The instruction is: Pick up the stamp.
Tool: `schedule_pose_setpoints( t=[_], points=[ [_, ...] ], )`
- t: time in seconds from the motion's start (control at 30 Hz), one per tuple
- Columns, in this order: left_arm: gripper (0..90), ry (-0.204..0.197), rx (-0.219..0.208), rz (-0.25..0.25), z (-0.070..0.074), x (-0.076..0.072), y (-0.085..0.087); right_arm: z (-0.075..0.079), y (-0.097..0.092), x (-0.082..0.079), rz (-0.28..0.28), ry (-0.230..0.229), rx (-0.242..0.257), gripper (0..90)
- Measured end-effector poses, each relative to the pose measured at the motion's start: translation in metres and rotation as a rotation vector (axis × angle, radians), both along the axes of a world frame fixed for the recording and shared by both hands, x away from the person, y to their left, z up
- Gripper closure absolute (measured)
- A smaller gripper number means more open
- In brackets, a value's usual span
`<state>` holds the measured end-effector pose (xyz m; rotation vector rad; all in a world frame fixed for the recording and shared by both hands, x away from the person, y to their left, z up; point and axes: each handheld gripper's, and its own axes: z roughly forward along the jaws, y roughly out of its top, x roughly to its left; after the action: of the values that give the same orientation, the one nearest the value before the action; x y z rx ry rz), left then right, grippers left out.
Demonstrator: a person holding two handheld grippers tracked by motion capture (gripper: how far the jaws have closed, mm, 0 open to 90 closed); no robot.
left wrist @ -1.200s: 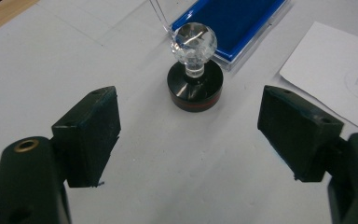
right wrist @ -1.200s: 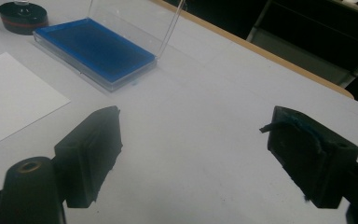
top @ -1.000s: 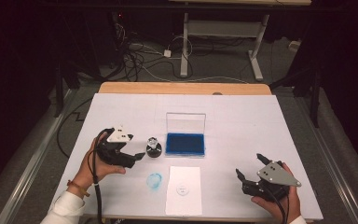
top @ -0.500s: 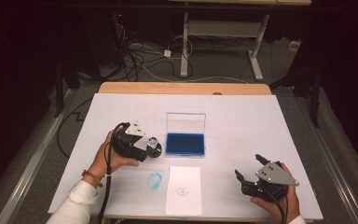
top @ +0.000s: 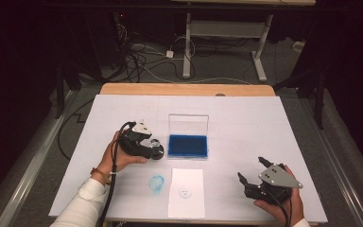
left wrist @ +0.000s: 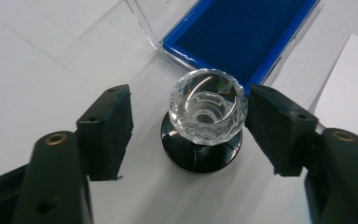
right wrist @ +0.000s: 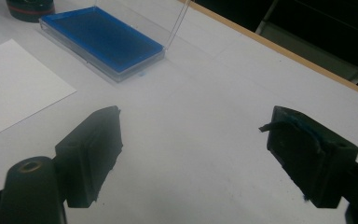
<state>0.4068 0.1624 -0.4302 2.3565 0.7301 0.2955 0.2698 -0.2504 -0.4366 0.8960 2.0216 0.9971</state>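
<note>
1. Black jaws of the left gripper have just been closing around the stamp. The right-hand pad touches or nearly touches the clear faceted knob; the left-hand pad stands apart, so the stamp is not yet gripped.
2. Centre the knob between the pads before closing further; a one-sided push would likely tip the stamp on its black base.
3. Close on the knob's widest facets, since the faceted surface probably slips under an off-centre grip.
4. The stamp stands upright on the white table, just left of the blue ink pad, whose clear lid stands open on the far side.
5. Lift straight up to clear the pad's edge.
6. The paper lies nearer, right of a blue smudge.
7. The right gripper rests at the near right, jaws apart and empty.
</note>
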Motion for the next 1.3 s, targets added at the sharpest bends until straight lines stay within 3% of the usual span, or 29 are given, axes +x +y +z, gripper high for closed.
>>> schedule_pose_setpoints(
  t=[0.5,0.83,1.3],
  points=[
    [53.1,0.017,-0.039,-0.041,-0.0021,0.0015,-0.0006,-0.0007,-0.0001,0.0001,0.011,0.015,0.004,18.6],
    [54.1,-0.003,-0.012,-0.050,-0.0021,-0.0005,-0.0026,-0.0008,-0.0007,0.0004,0.012,0.017,0.005,19.2],
    [54.4,-0.019,-0.013,-0.040,-0.0028,-0.0031,-0.0038,-0.0010,-0.0009,0.0003,0.016,0.022,0.001,19.4]
  ],
)
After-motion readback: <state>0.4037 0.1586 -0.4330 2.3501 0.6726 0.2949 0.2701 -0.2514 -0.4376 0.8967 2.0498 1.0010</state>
